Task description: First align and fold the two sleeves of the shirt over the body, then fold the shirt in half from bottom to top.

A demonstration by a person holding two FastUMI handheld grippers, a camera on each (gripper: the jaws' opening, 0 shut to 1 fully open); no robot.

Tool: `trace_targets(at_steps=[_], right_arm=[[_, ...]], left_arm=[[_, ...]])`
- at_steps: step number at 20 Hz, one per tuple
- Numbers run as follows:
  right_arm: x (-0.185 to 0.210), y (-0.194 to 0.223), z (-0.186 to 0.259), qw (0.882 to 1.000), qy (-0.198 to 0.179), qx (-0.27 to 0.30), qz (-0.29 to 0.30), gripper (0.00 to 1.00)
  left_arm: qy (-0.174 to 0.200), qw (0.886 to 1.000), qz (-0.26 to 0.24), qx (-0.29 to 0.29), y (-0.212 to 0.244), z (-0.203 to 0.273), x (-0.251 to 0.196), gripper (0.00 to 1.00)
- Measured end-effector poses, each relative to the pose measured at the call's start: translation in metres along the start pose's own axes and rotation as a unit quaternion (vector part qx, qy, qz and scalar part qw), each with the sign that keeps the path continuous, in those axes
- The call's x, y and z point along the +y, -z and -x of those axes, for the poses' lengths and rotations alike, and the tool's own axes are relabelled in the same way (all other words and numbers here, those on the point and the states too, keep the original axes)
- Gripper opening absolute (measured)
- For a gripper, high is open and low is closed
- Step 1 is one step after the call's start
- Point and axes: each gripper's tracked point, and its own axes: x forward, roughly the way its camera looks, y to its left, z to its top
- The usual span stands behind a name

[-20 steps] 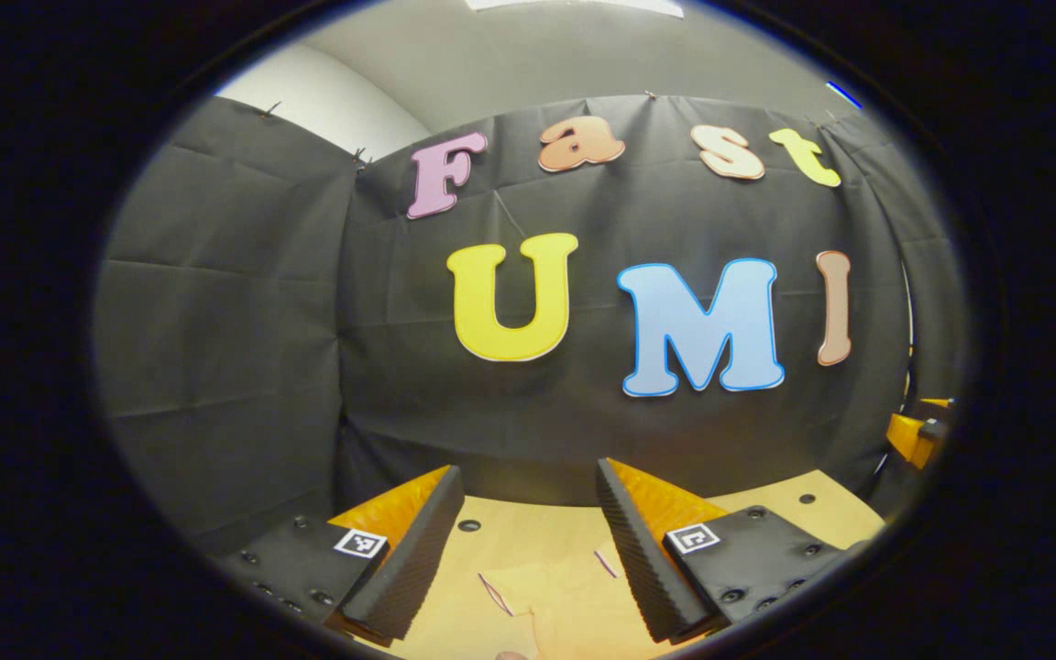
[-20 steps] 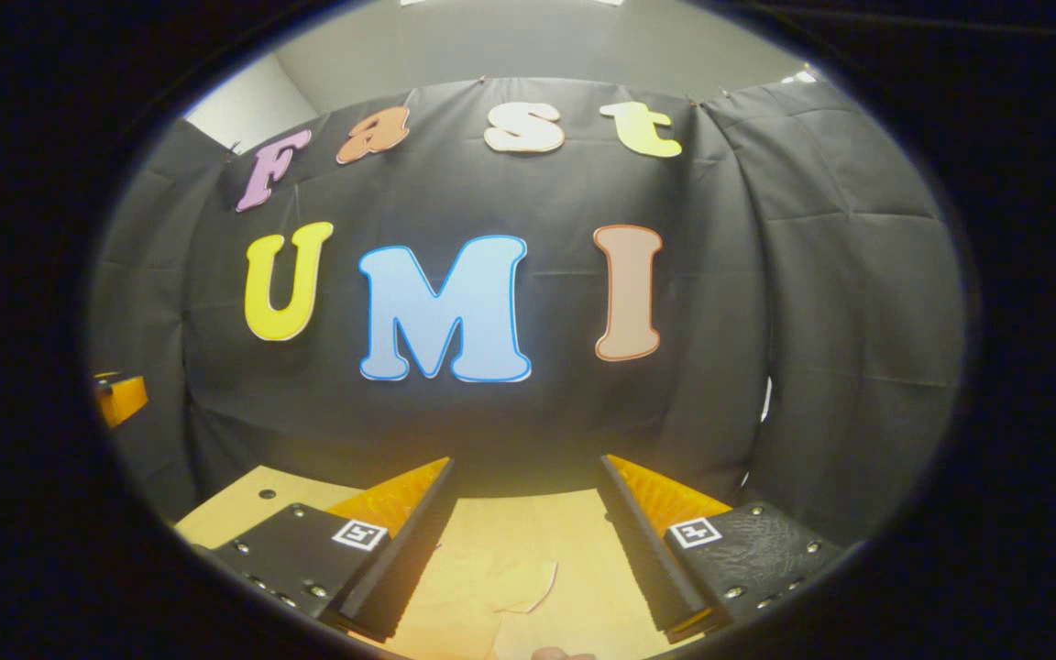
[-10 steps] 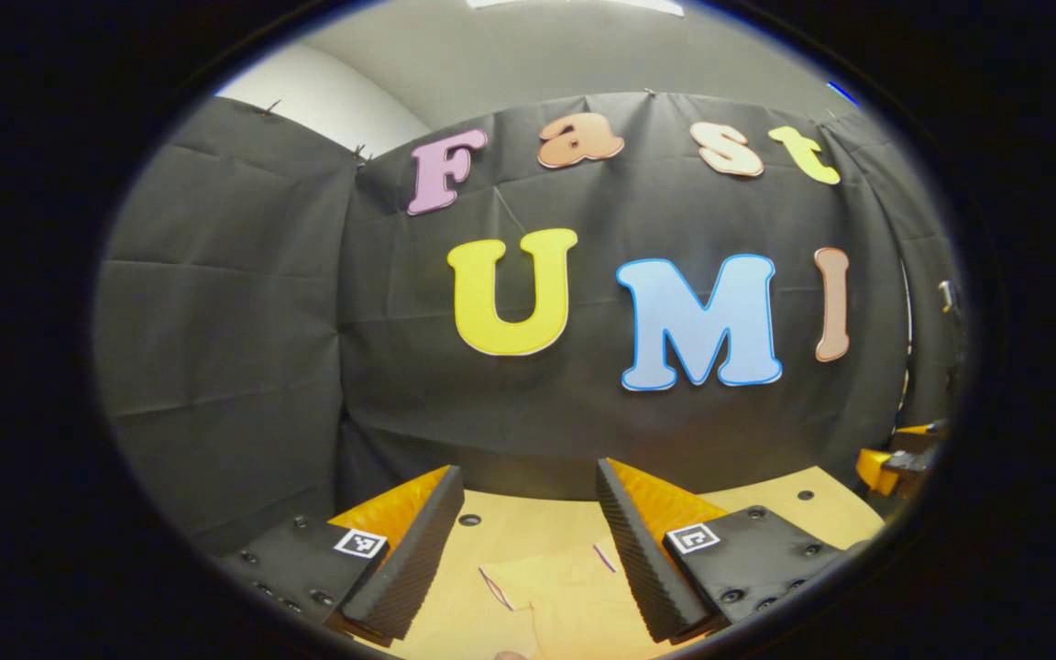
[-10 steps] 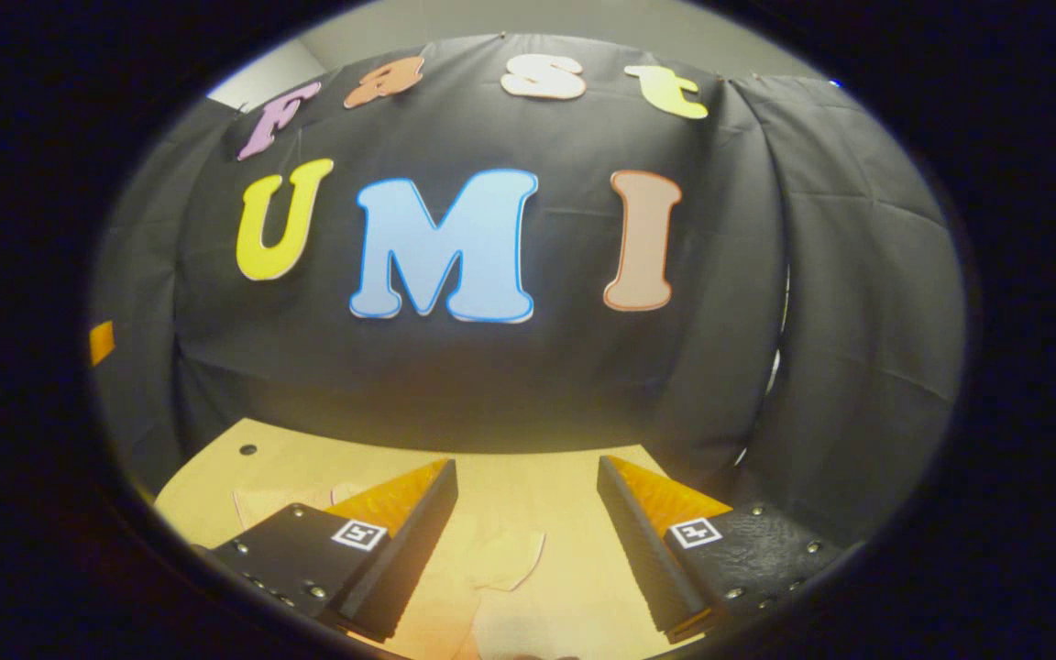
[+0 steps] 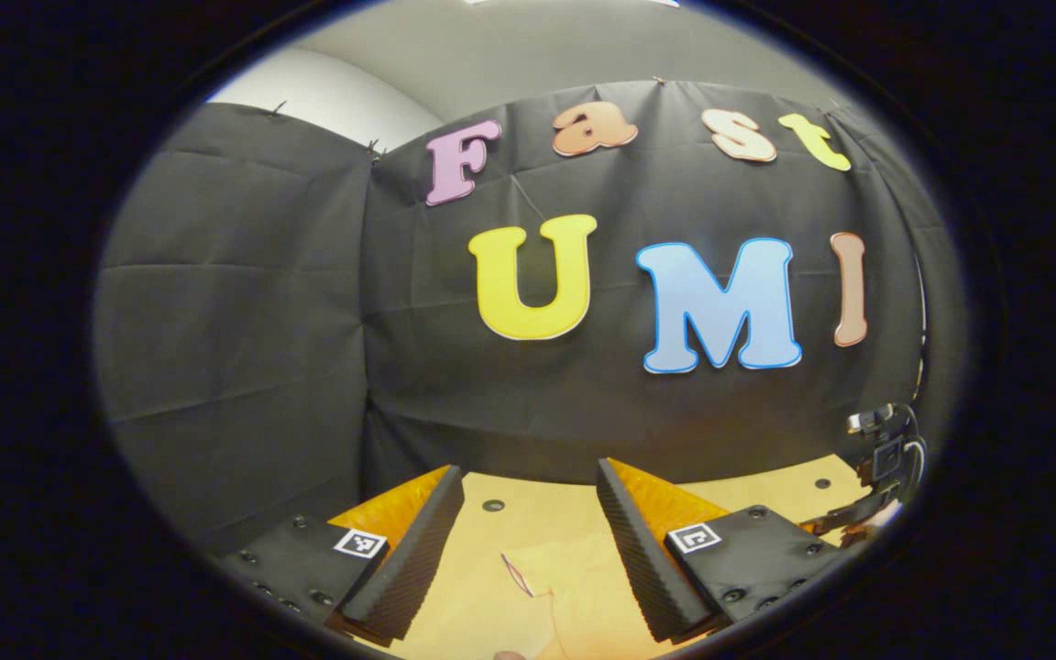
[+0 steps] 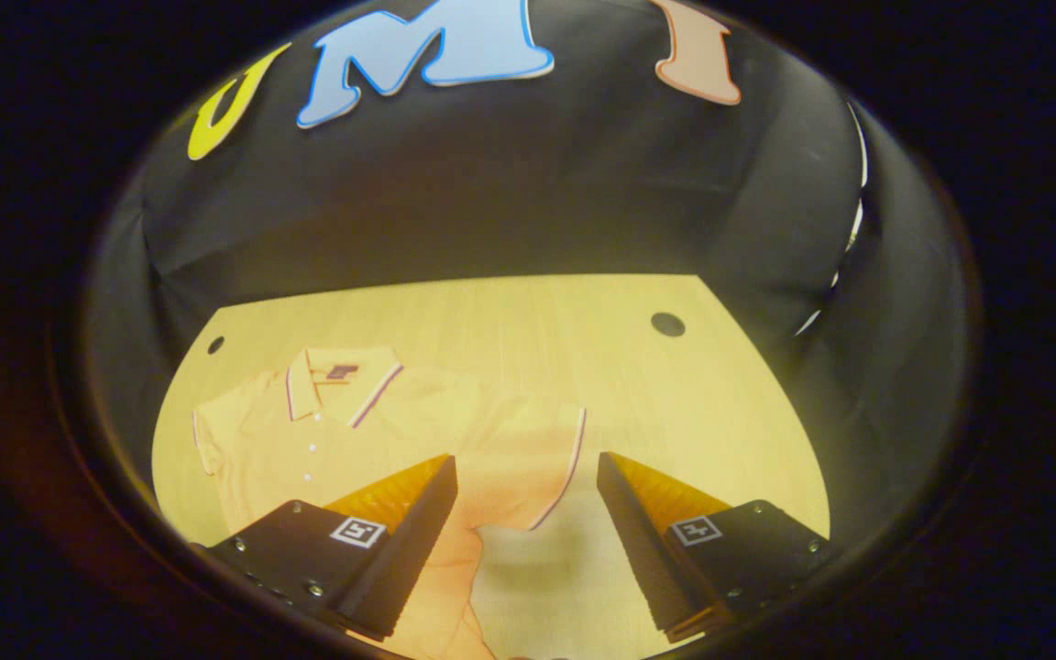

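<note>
- Right gripper view: shirt (image 6: 381,422) lies on the table (image 6: 583,339); its lower body runs out of the picture at the bottom, hem unseen.
- Same view: left finger (image 6: 400,541) of the right gripper (image 6: 528,541) covers part of the shirt's front below the placket.
- Collar tag (image 6: 342,371): too small to tell more than a dark patch.
- Left gripper view: only a sleeve cuff (image 5: 546,577) shows between the left gripper (image 5: 528,559) fingers; rest cut off by the bottom edge.
- Right edge, left gripper view: a dark device with cables (image 5: 881,458), partly cut off; cannot tell what it is.
</note>
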Motion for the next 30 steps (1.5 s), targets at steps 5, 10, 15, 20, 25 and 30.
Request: trace_targets(at_steps=[5, 10, 15, 20, 25, 30], right_arm=[[-0.008, 0.042, -0.068, 0.995, 0.019, 0.092, -0.011, 0.97], [-0.006, 0.053, -0.081, 0.992, 0.012, 0.119, -0.027, 0.98], [-0.001, 0.051, -0.085, 0.990, -0.006, 0.133, -0.047, 0.34], [0.003, 0.046, -0.084, 0.990, -0.008, 0.131, -0.045, 0.00], [0.040, -0.007, -0.063, 0.999, -0.016, 0.037, 0.027, 0.01], [0.143, -0.009, -0.050, 0.978, -0.077, -0.002, 0.192, 0.01]], left_arm=[[-0.043, 0.999, 0.006, 0.024, 0.015, 0.005, 0.021, 0.95], [-0.061, 0.997, 0.005, 0.037, 0.020, 0.003, 0.023, 0.96], [-0.047, 0.997, 0.022, 0.049, 0.029, -0.009, 0.005, 0.96], [-0.044, 0.997, 0.026, 0.052, 0.031, -0.010, 0.003, 0.95], [-0.054, 0.997, 0.030, 0.052, 0.030, -0.004, 0.015, 0.95], [-0.078, 0.995, 0.030, 0.053, 0.032, 0.010, 0.034, 0.95]])
